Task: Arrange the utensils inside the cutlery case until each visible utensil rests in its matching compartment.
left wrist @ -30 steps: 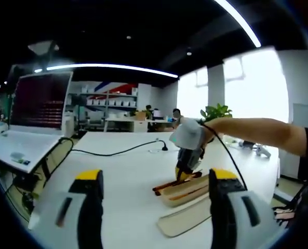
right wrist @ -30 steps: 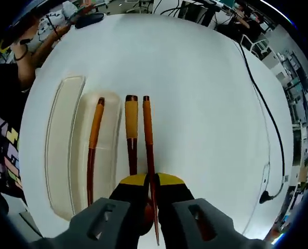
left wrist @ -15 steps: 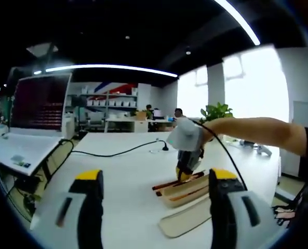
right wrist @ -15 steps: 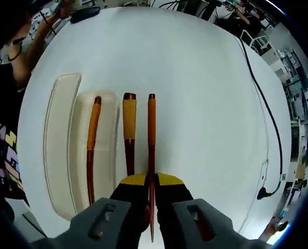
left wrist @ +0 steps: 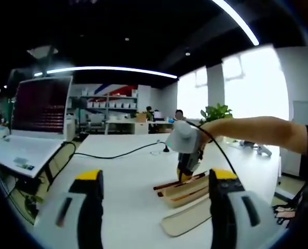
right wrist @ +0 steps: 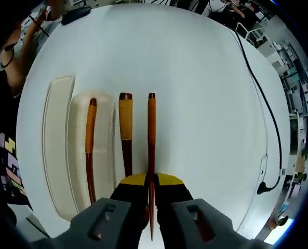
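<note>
1. cutlery case, a cream open tray on the white table, serves as the landmark; in the left gripper view it lies low on the table as a shallow tray.
2. case lid, flat and cream, lies just beside the case on its far side from the loose utensils; in the left gripper view it is the flat piece nearer the camera.
3. one chopstick with an orange top rests inside the case, running along its length.
4. a utensil with a wide yellow handle lies on the table just beside the case wall, parallel to it.
5. a second chopstick lies one step further from the case, parallel too.
6. right gripper is clenched on that second chopstick, jaws tight together; seen in the left gripper view it stands over the case's far end.
7. left gripper is released, jaws wide apart, holding nothing, well back from the case.
8. a black cable trails across the table, well away from the case.
</note>
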The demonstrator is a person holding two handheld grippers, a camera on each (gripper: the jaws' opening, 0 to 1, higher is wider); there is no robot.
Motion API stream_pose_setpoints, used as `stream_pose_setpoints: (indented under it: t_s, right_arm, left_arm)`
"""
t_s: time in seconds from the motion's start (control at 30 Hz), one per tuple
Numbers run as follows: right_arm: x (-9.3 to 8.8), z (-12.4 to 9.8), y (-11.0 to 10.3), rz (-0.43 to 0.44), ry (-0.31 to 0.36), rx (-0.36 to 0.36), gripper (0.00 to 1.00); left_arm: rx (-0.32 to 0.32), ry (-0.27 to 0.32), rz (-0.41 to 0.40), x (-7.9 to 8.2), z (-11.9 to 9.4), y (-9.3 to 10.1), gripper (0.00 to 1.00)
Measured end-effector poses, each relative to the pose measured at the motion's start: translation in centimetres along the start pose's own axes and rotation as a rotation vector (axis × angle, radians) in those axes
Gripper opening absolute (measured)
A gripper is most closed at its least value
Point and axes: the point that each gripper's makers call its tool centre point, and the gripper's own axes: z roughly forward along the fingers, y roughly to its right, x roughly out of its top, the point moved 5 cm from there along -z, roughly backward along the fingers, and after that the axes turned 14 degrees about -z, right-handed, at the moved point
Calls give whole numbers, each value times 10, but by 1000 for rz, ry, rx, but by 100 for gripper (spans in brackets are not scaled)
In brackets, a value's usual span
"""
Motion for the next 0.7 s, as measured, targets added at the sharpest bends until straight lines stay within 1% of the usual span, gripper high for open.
stream_pose_setpoints:
  t_s: [0.07,0.1,0.17,0.23,0.33,0.43,0.7]
  right_arm:
    - [-2,-3,2,-7,-14,-9,2]
    - [-4,-8,7,-7,-30,-44,2]
    - [-4,-18,7,-3,-28,-38,2]
    - [-1,-28,10,-3,-10,-63,2]
    - [-2,-41,13,-11,-25,-86,2]
    - [-3,-58,15,-3,-36,-112,2]
    - [-2,-93,8,-1,-50,-148,2]
  left_arm:
    - [8,0,-4,-1,0,-1,88]
    - [8,0,-3,-1,0,-1,88]
    - [5,0,-5,-1,1,0,88]
    - [-5,-9,1,-2,2,2,88]
    - [-11,-15,4,-4,3,4,88]
    - [-9,-19,6,-5,4,4,88]
    - [-1,-9,1,-2,1,1,88]
